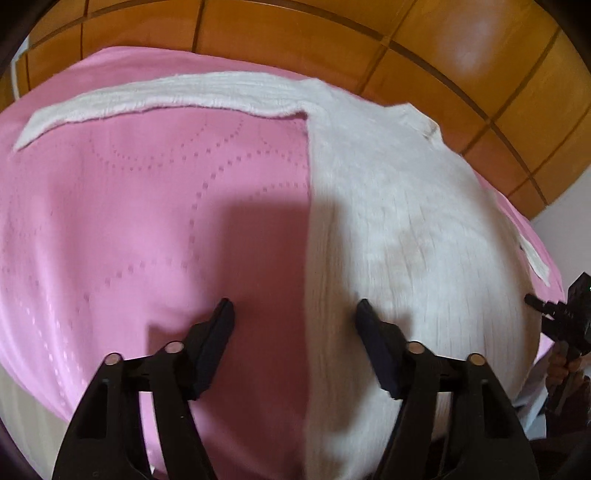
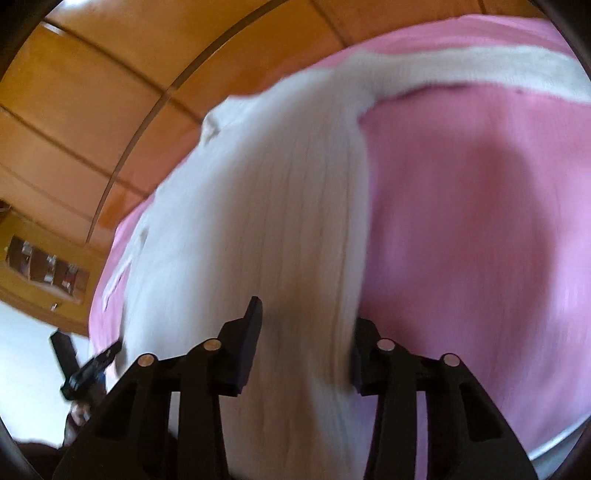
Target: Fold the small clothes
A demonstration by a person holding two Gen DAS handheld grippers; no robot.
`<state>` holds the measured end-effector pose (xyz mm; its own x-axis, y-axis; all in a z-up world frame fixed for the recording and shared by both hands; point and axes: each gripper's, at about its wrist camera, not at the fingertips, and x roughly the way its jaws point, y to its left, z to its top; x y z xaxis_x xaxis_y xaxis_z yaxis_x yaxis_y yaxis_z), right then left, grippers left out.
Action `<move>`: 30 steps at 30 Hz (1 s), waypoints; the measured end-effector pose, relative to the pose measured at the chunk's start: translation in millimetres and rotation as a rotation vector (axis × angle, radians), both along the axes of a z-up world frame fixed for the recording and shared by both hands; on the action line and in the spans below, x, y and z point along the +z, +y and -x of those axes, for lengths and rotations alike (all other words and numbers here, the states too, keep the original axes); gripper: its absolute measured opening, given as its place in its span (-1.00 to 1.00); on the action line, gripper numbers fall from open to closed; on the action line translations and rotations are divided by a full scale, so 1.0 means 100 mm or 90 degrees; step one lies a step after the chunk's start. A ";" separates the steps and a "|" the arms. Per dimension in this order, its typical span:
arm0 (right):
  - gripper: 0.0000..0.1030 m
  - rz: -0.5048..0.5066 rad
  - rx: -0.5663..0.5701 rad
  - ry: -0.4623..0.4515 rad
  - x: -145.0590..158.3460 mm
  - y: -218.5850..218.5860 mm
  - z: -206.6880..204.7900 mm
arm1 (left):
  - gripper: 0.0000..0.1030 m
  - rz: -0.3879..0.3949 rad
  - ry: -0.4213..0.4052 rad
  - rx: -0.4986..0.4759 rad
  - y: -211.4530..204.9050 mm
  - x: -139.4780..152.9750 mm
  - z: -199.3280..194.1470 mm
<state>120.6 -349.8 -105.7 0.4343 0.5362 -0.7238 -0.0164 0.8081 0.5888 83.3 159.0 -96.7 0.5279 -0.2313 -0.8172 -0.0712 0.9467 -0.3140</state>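
A white ribbed sweater (image 1: 406, 221) lies flat on a pink bedspread (image 1: 147, 221), with one long sleeve (image 1: 166, 96) stretched out to the left along the far side. My left gripper (image 1: 294, 306) hovers open over the sweater's straight left edge, one finger above the pink cover and one above the knit, with nothing between them. In the blurred right wrist view the sweater (image 2: 258, 221) fills the middle and a sleeve (image 2: 480, 66) runs off to the right. My right gripper (image 2: 308, 317) is open just above the knit, near its right edge, gripping nothing.
Orange-brown wooden panelling (image 1: 295, 33) stands behind the bed. The right gripper (image 1: 554, 317), held in a hand, shows at the far right of the left wrist view. The left gripper (image 2: 88, 365) shows at the lower left of the right wrist view, beside a wooden shelf (image 2: 48, 269).
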 end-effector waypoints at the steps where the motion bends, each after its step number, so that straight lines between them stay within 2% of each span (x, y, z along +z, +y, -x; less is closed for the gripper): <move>1: -0.30 -0.001 0.005 0.003 -0.02 0.02 0.10 | -0.01 0.010 -0.001 -0.009 0.01 0.00 0.03; 2: -0.32 -0.005 0.012 0.009 -0.03 0.04 0.21 | -0.32 0.025 -0.001 -0.023 0.01 -0.01 0.06; 3: -0.46 -0.006 0.018 0.015 -0.05 0.06 0.29 | -0.52 0.039 0.002 -0.033 0.00 -0.02 0.07; 4: -0.78 -0.001 0.020 0.019 -0.06 0.12 0.38 | -0.87 0.048 0.008 -0.047 -0.03 -0.04 0.07; 7: -0.82 0.021 0.016 0.016 0.00 0.19 0.49 | -0.93 0.031 0.000 -0.062 -0.12 -0.03 0.12; 11: -0.84 0.041 0.032 -0.028 0.23 0.20 0.59 | -0.94 0.025 0.003 -0.072 -0.11 0.02 0.27; 13: -0.84 0.082 0.036 -0.006 0.14 0.18 0.61 | -0.94 0.020 0.016 -0.070 -0.08 -0.03 0.29; 15: -0.84 0.119 0.042 0.025 -0.02 0.21 0.56 | -0.94 0.015 0.022 -0.068 -0.08 -0.06 0.31; 17: -0.80 0.108 0.035 0.029 -0.05 0.19 0.49 | -0.92 -0.011 0.021 -0.084 -0.14 -0.01 0.22; 18: -0.62 0.091 0.035 0.026 -0.02 0.18 0.45 | -0.92 -0.018 0.011 -0.081 -0.15 0.07 0.19; 19: -0.28 0.075 0.017 0.018 0.02 0.08 0.43 | -0.79 -0.015 0.003 -0.077 -0.14 0.11 0.16; 20: -0.15 0.072 -0.014 0.011 0.05 -0.04 0.41 | -0.51 -0.011 -0.006 -0.075 -0.14 0.16 0.13; 21: -0.10 0.069 -0.040 0.006 0.06 -0.17 0.43 | -0.36 -0.012 -0.016 -0.070 -0.14 0.20 0.09; 22: -0.11 0.062 -0.096 0.008 0.06 -0.39 0.36 | -0.08 -0.017 -0.033 -0.057 -0.16 0.26 0.03; 23: -0.12 0.054 -0.127 0.010 0.05 -0.54 0.35 | 0.00 -0.018 -0.052 -0.048 -0.19 0.33 -0.02; 27: -0.17 0.027 -0.314 0.006 0.02 -1.26 0.14 | 0.00 -0.004 -0.081 -0.043 -0.33 0.44 -0.28; 30: -0.25 -0.027 -0.453 0.003 -0.04 -1.84 -0.09 | 0.00 -0.001 -0.076 -0.059 -0.51 0.40 -0.47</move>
<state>129.1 -533.8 -109.4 0.6860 0.1516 -0.7116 0.5091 0.5987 0.6184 130.1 108.0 -56.3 0.5984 -0.2823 -0.7498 0.0538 0.9479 -0.3140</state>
